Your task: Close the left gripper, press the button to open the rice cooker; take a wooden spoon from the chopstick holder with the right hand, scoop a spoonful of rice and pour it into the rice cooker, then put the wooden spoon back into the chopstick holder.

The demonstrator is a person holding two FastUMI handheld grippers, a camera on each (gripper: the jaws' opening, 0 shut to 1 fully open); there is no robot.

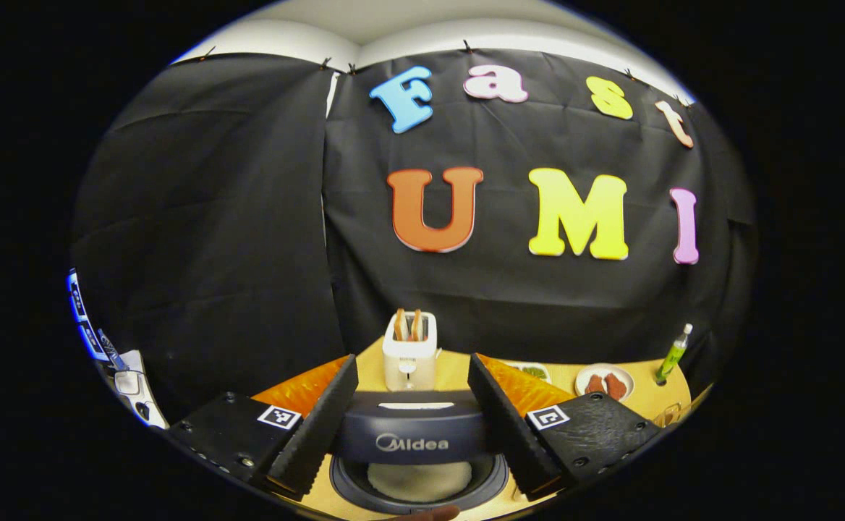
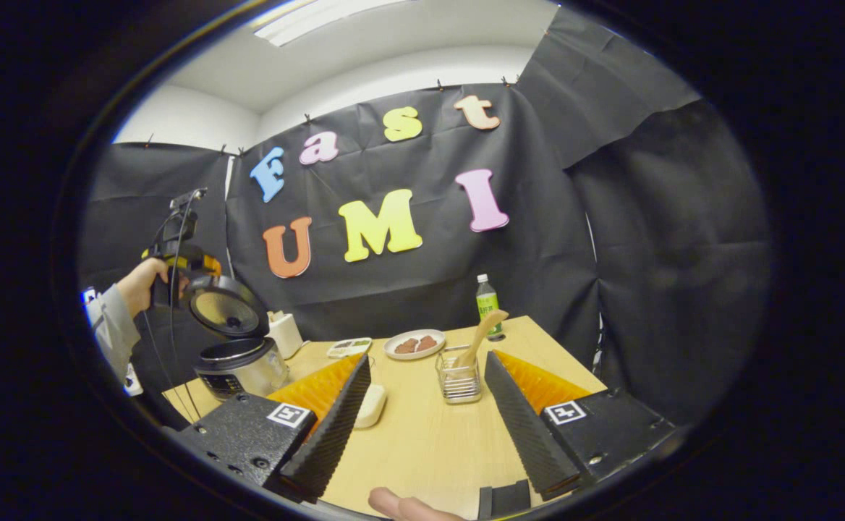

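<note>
The rice cooker (image 1: 415, 438) stands open right under my left gripper (image 1: 414, 359), whose fingers are spread wide on either side of its raised dark lid; the inner pot (image 1: 419, 481) looks pale inside. In the right gripper view the same cooker (image 2: 238, 365) sits at the table's left with its lid up, and a hand holds the left gripper (image 2: 176, 264) above it. My right gripper (image 2: 428, 357) is open and holds nothing. Just ahead of it a wire chopstick holder (image 2: 459, 382) has the wooden spoon (image 2: 482, 331) leaning in it.
A white toaster (image 1: 409, 351) stands behind the cooker. Near my right gripper's left finger lies a white dish (image 2: 370, 404). Farther back are a plate of food (image 2: 414, 344), a small tray (image 2: 350, 347) and a green bottle (image 2: 487, 298). The wooden table (image 2: 422, 441) ends at the right.
</note>
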